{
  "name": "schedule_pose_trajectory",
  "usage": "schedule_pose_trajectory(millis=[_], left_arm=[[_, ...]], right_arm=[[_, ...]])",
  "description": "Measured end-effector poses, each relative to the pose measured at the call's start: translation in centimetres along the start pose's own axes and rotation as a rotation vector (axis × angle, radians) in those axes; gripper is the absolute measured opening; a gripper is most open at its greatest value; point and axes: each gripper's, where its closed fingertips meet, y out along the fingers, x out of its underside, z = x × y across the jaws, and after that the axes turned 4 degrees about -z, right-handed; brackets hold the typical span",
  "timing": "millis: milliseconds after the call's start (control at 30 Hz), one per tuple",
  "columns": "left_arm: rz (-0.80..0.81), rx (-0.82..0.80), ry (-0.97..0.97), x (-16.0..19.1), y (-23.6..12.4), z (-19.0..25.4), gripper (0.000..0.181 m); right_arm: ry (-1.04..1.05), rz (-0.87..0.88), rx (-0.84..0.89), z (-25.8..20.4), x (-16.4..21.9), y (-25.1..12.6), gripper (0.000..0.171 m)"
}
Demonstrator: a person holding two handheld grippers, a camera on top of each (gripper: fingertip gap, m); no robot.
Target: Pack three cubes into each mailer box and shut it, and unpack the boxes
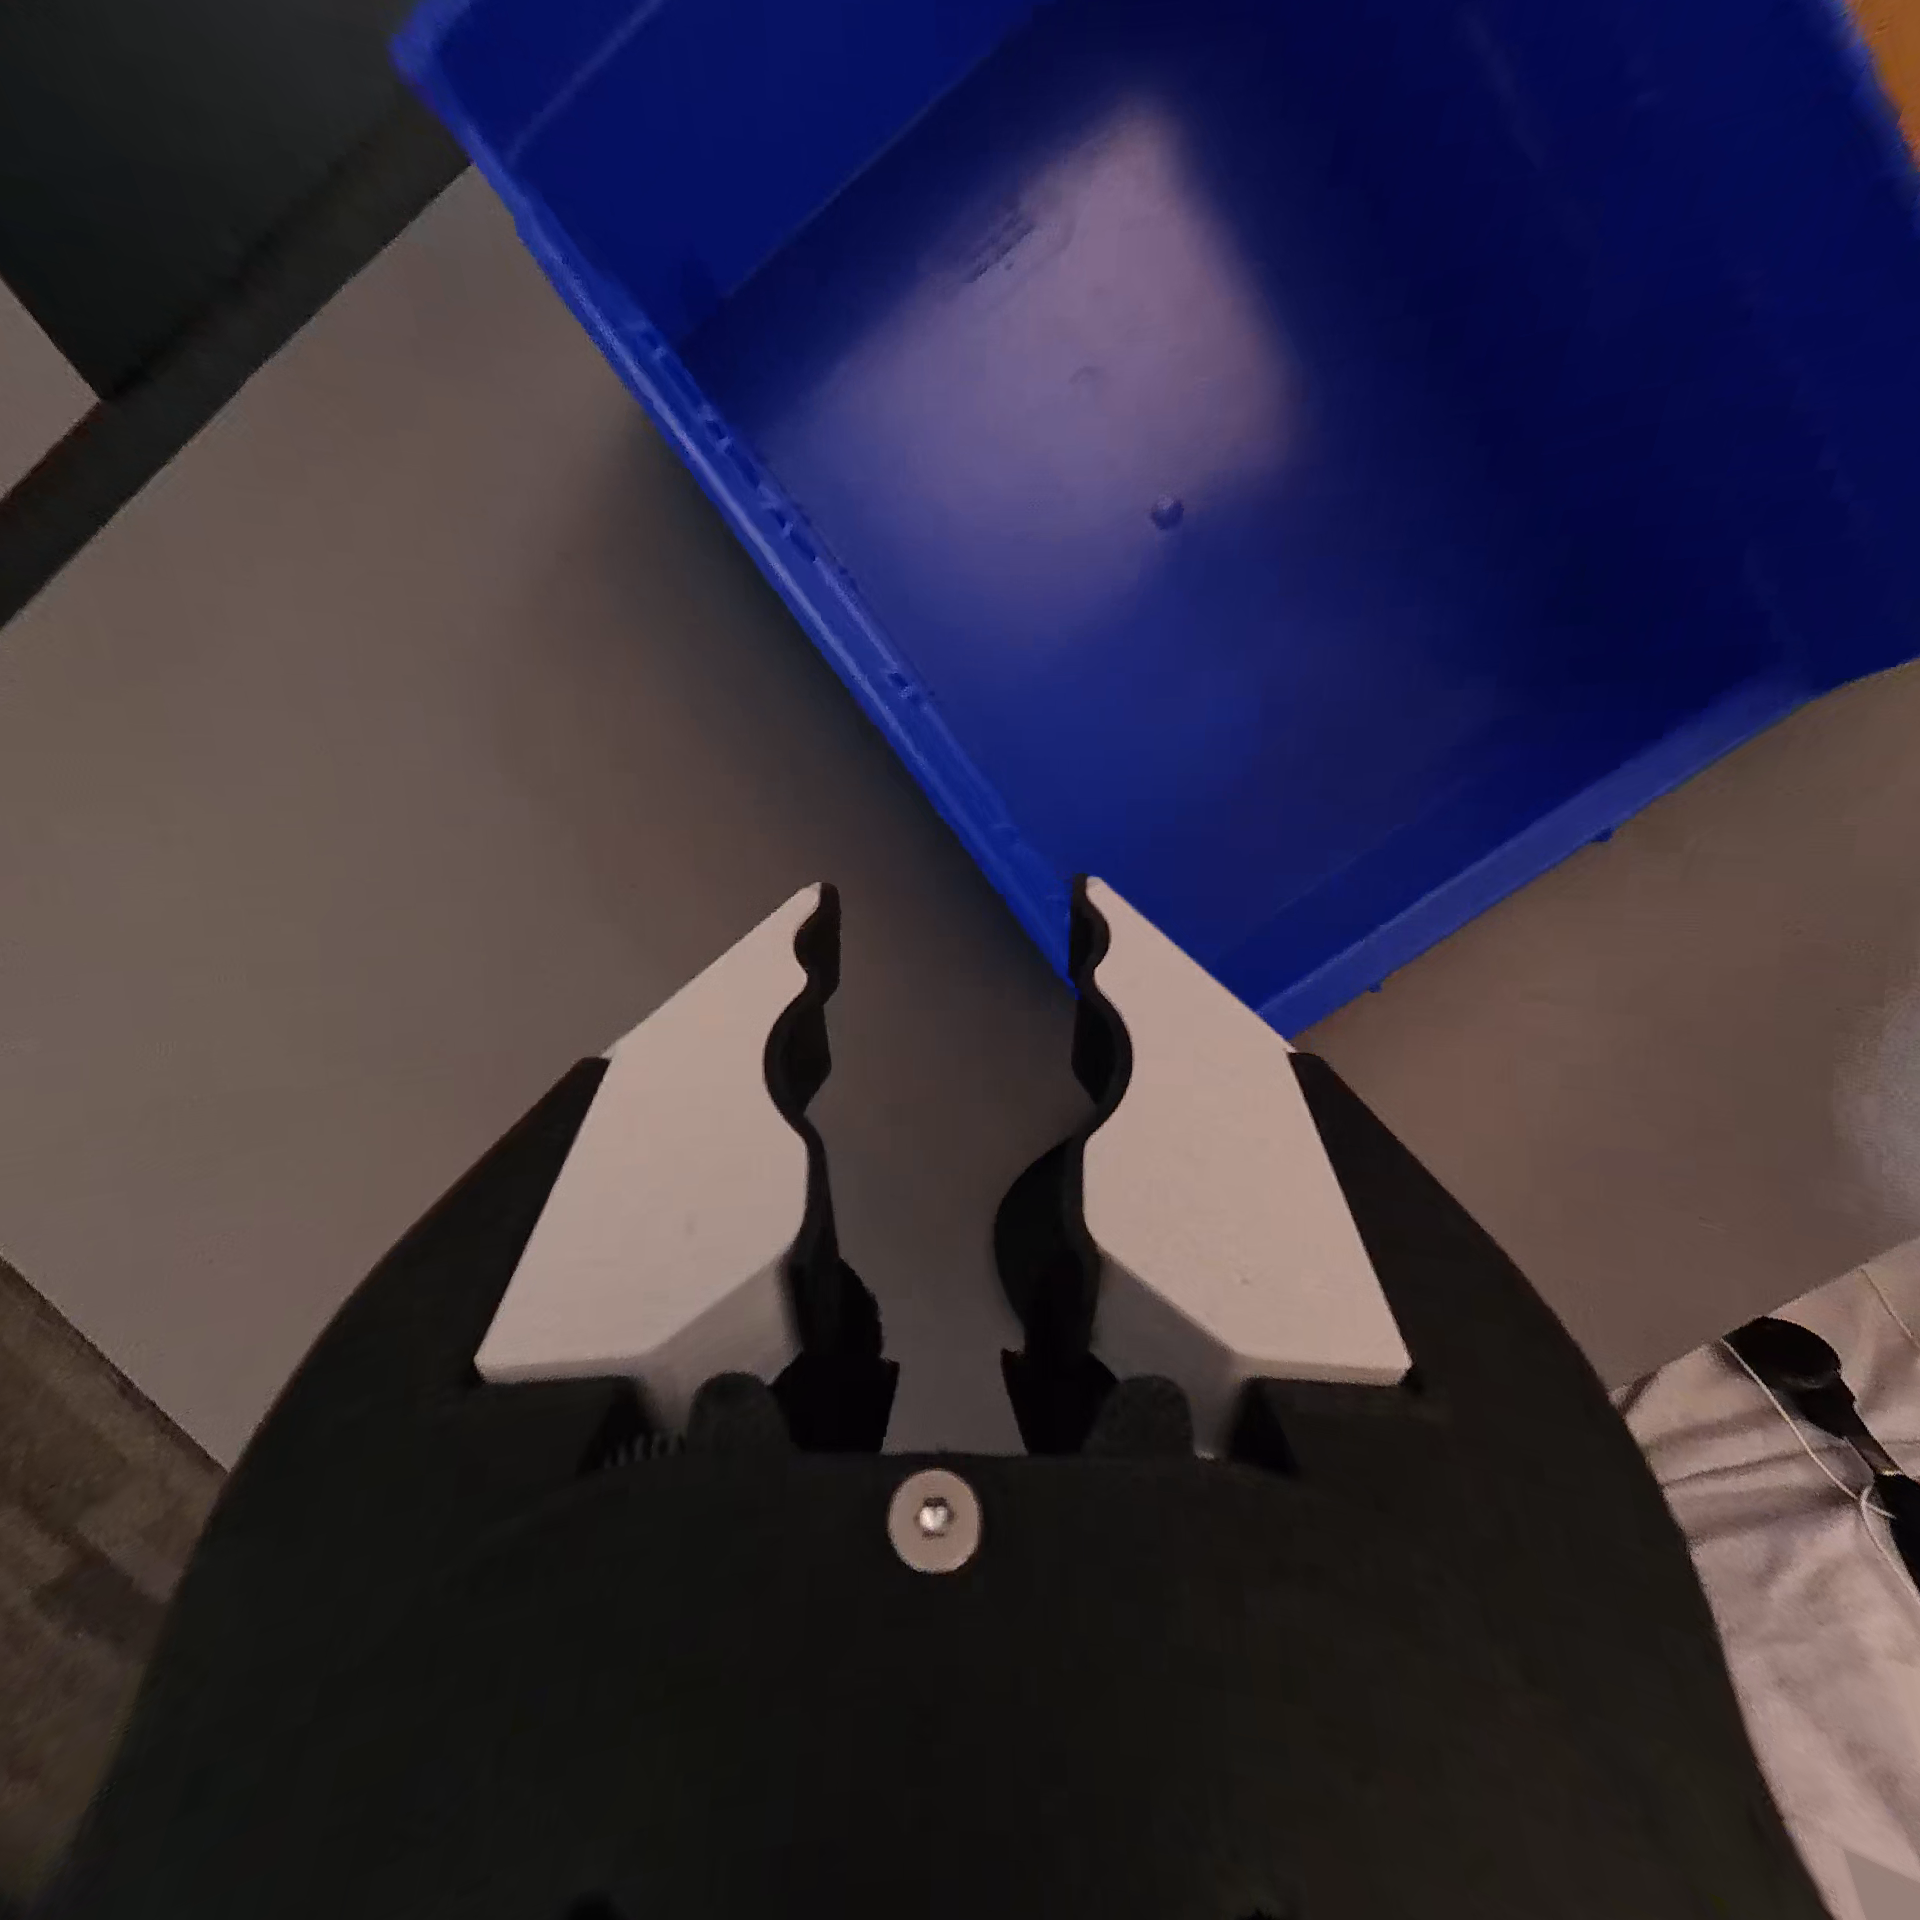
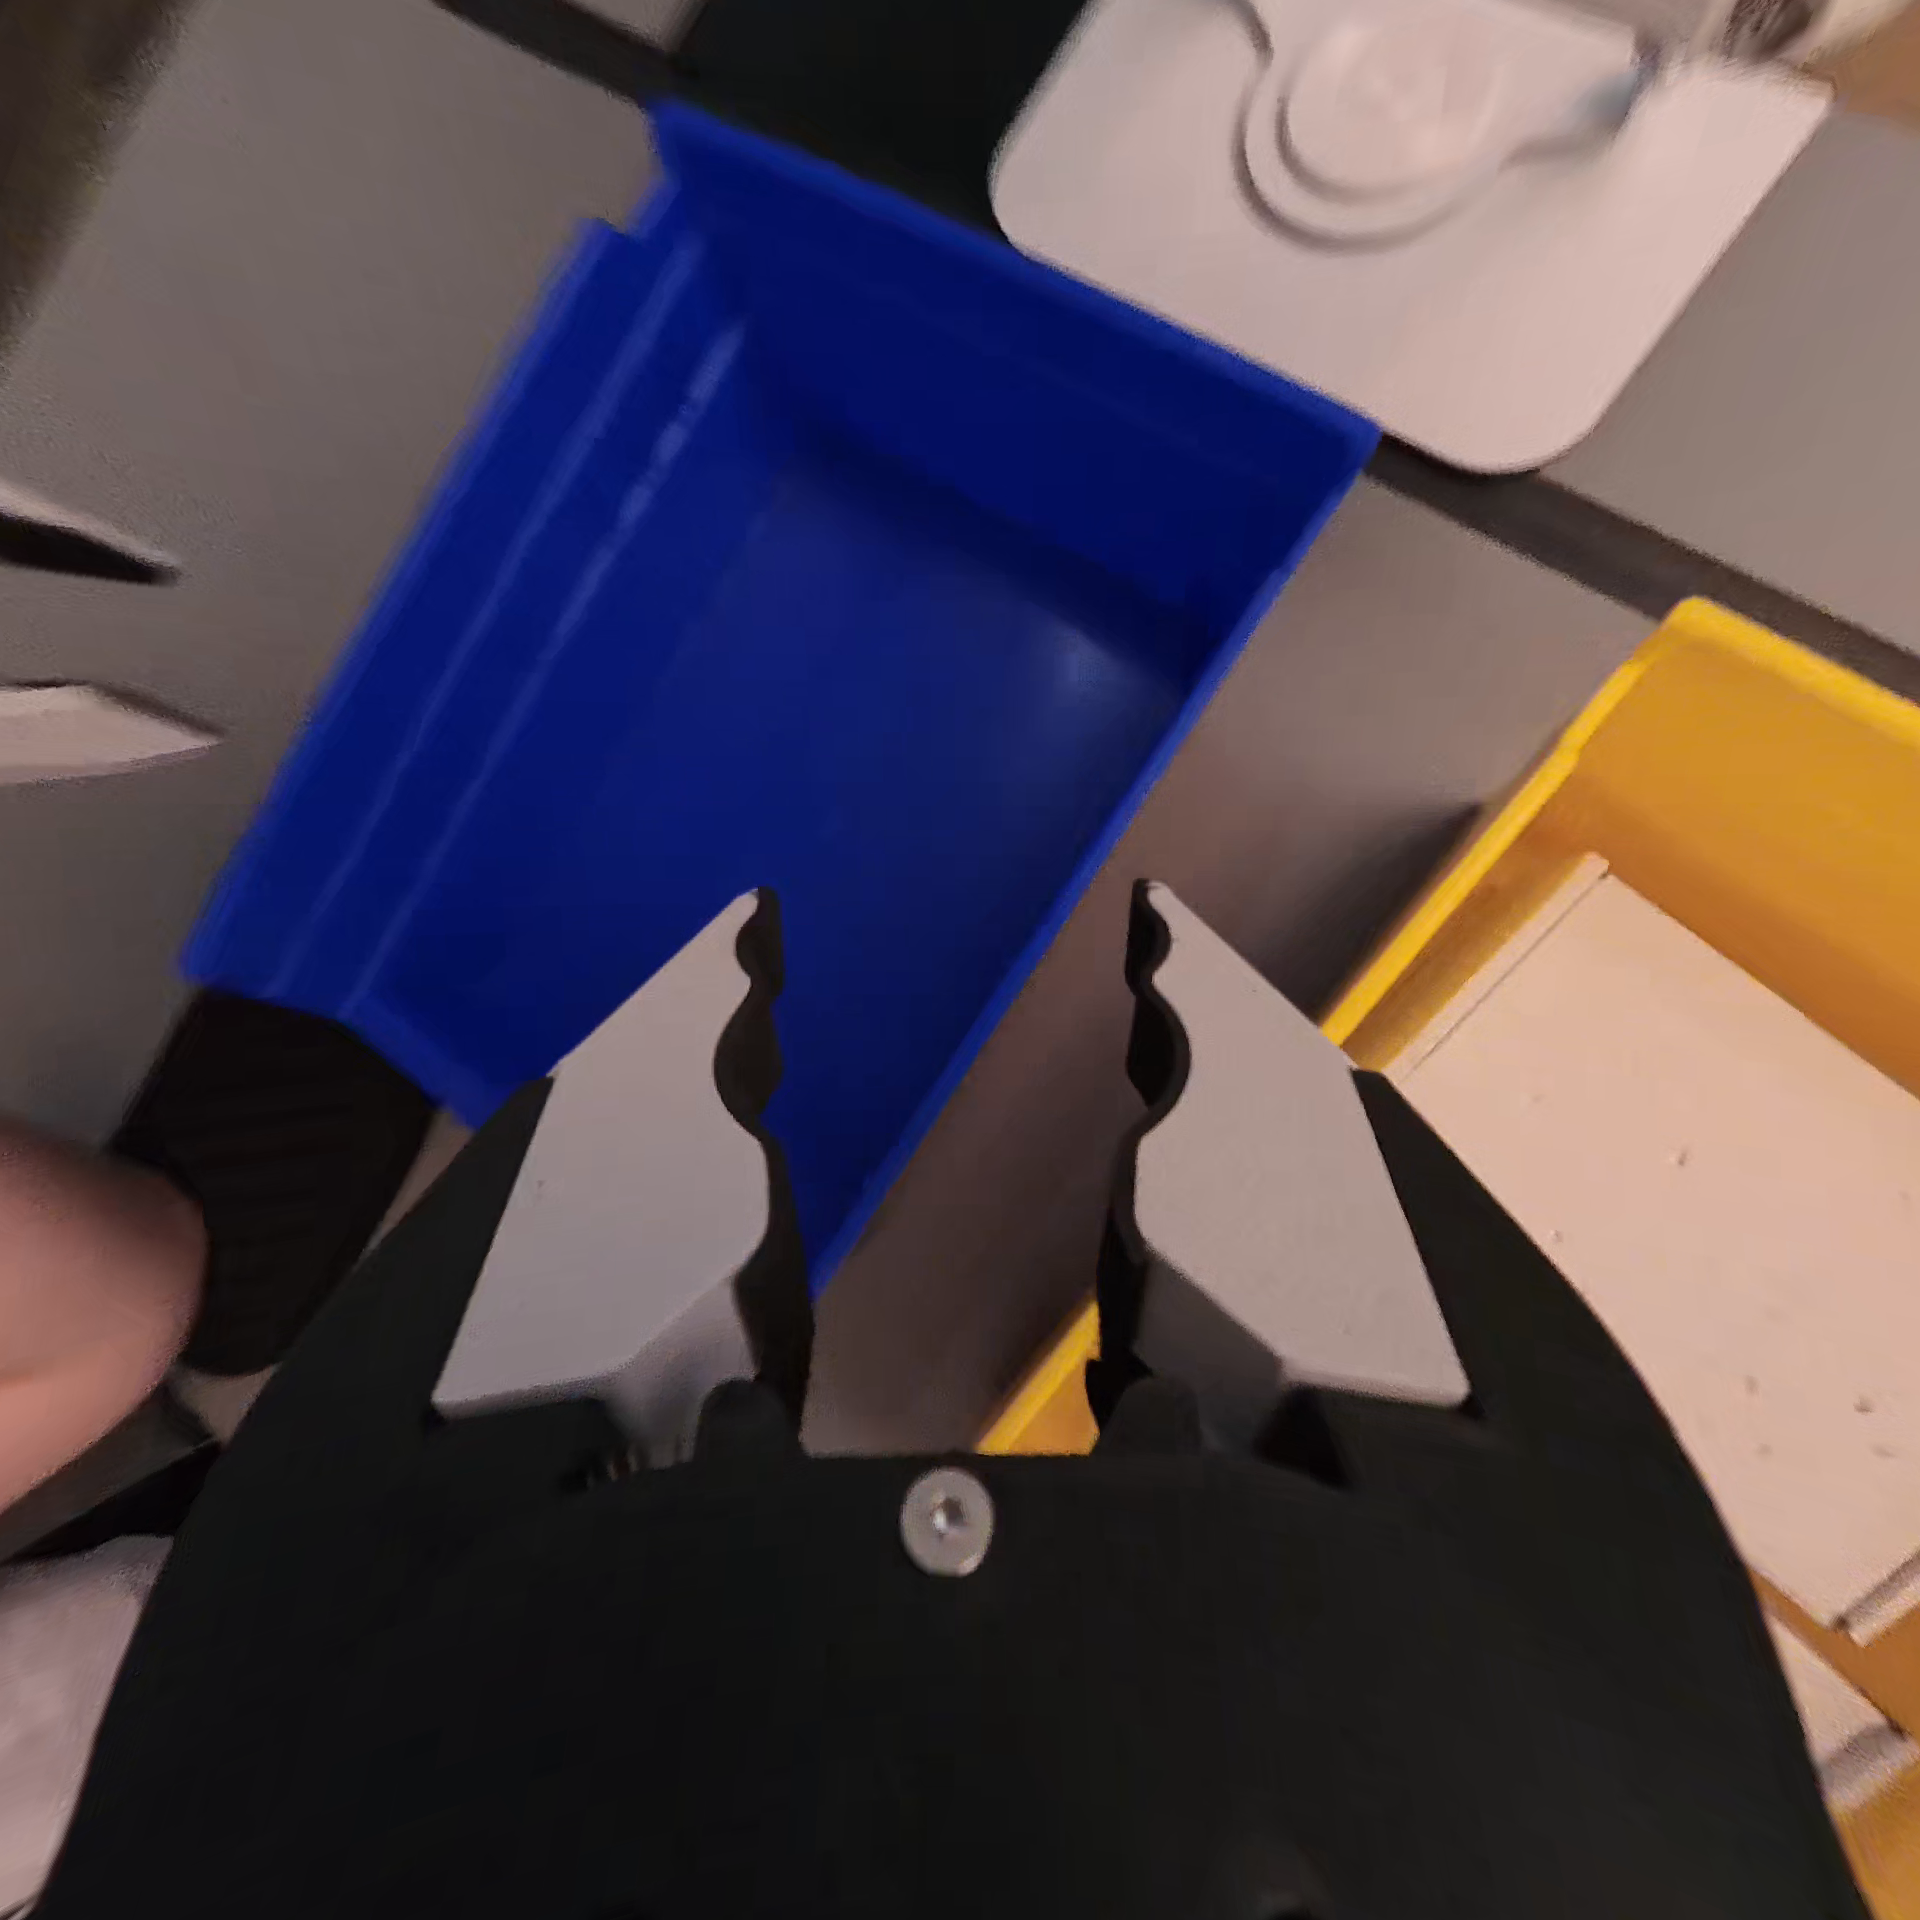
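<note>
The pale mailer box (image 2: pixel 1662 1195) lies in the yellow bin (image 2: pixel 1714 748), just right of the right gripper (image 2: pixel 951 904), whose jaws stand apart and empty. No cubes show. The left gripper (image 1: pixel 951 899), also apart and empty, hangs over the blue bin (image 1: pixel 810 582) rim. The risk is a finger catching a bin wall on descent.

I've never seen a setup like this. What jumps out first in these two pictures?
The bright blue bin, empty, fills the middle of both views on a grey table. In front of each camera an open hand-held gripper, the left and the right, holds nothing. To the right, a yellow bin holds pale boxes.
</note>
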Motion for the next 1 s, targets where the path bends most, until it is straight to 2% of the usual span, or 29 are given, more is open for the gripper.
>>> schedule_pose_trajectory(millis=[100,233,367,433,467,567,633,867,1000], left_arm=[[0.024,0.003,0.051,-0.5,-0.5,1.0,0.044],[0.069,0.018,0.123,-1.1,-1.3,2.5,0.044],[0.100,0.024,0.160,-1.5,-1.9,3.3,0.043],[0.114,0.031,0.170,-1.6,-2.2,3.5,0.043],[0.118,0.034,0.174,-1.5,-2.3,3.6,0.043],[0.127,0.036,0.172,-1.3,-2.5,3.3,0.043],[0.145,0.039,0.159,-1.3,-2.8,3.0,0.042],[0.270,0.023,0.068,-1.8,-5.2,1.5,0.039],[0.526,0.006,-0.018,-3.8,-10.1,0.9,0.045]], right_arm=[[0.019,-0.180,0.136,1.1,1.3,3.5,0.067],[0.073,-0.327,0.263,3.1,2.7,5.8,0.066],[0.238,-0.396,0.121,1.5,4.1,8.2,0.052],[0.269,-0.444,0.131,1.6,5.2,9.0,0.047],[0.246,-0.425,0.166,2.2,4.9,9.0,0.035],[0.271,-0.497,0.173,2.6,5.9,8.8,0.014],[0.343,-0.550,0.108,2.0,7.0,8.9,0.008],[0.375,-0.615,0.101,2.1,6.7,7.7,0.005],[0.358,-0.645,0.089,1.3,4.5,4.4,0.005]])
